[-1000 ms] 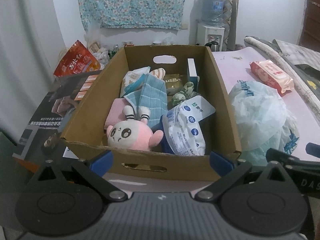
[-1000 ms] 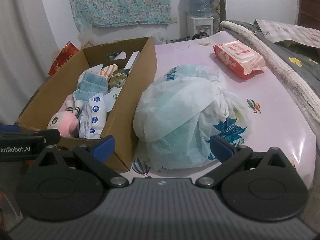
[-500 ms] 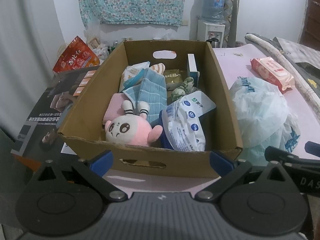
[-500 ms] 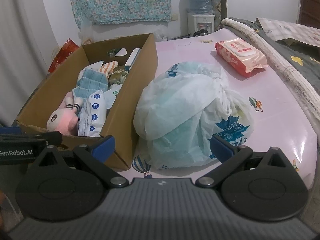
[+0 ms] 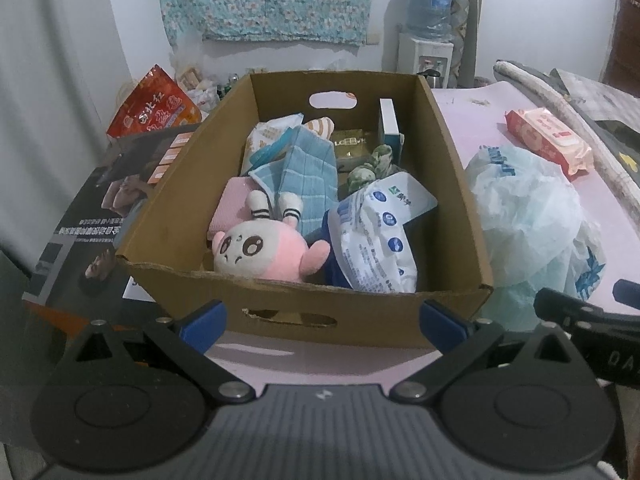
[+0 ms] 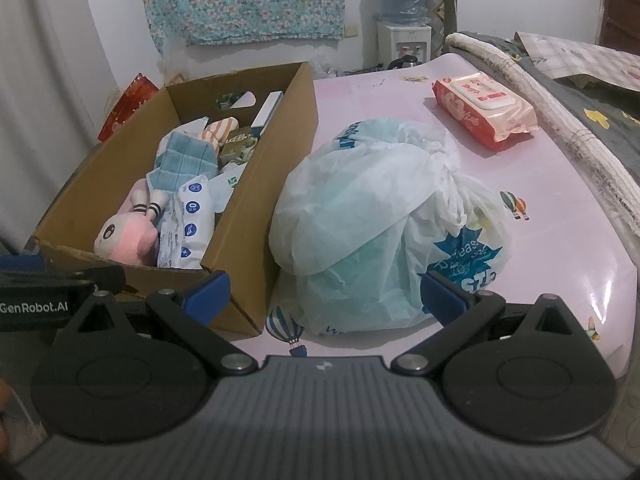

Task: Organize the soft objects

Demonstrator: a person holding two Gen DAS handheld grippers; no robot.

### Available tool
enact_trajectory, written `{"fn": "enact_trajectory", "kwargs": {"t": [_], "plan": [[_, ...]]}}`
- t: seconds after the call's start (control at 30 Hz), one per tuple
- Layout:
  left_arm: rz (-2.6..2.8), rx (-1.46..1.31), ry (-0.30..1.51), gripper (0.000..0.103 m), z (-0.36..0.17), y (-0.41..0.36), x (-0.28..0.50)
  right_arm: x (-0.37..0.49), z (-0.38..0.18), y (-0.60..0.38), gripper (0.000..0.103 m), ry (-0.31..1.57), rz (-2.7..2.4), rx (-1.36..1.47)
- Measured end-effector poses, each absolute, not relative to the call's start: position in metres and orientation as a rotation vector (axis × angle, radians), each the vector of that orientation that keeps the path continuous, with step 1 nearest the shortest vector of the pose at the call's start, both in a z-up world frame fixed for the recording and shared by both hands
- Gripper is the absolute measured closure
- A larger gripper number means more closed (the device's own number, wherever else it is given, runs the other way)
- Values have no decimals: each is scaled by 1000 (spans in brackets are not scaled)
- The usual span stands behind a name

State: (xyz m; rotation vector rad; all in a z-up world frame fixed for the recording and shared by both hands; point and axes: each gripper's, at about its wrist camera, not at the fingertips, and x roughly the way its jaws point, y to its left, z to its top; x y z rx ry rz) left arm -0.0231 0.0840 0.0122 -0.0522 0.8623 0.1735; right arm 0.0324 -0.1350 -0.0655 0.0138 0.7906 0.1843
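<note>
Closest in, the left gripper [image 5: 323, 320] hangs just short of the cardboard box [image 5: 304, 320], blue fingers spread wide with nothing between them. The right gripper [image 6: 325, 294] is likewise splayed wide and empty, facing the knotted plastic bag [image 6: 372, 216] on the pink table [image 6: 560, 264]. The left tool's side, at the right view's left edge, reads "GenRobot.AI".

Inside the box, at the near wall, the pink plush toy [image 5: 268, 250] lies lengthwise, head toward the grippers, striped feet pointing to the far wall. Just right of it a white wipes pack [image 5: 376, 244] with blue round icons leans against the right wall, long axis also running front to back. Behind the plush's feet sits a blue checked cloth [image 5: 304, 174], then a gold pack marked "LO…" and a white carton upright at the far right corner.

Farther right across the table, a red-and-pink wipes packet [image 6: 486, 110] lies apart from the bag. By the wall stands a water dispenser [image 6: 404, 12].
</note>
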Motion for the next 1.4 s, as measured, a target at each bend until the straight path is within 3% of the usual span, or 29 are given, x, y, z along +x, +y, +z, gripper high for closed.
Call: {"fn": "enact_trajectory", "kwargs": {"t": [1.4], "plan": [[157, -45, 874, 0, 10, 83, -20, 38, -67, -135, 1, 805, 184, 8]]}}
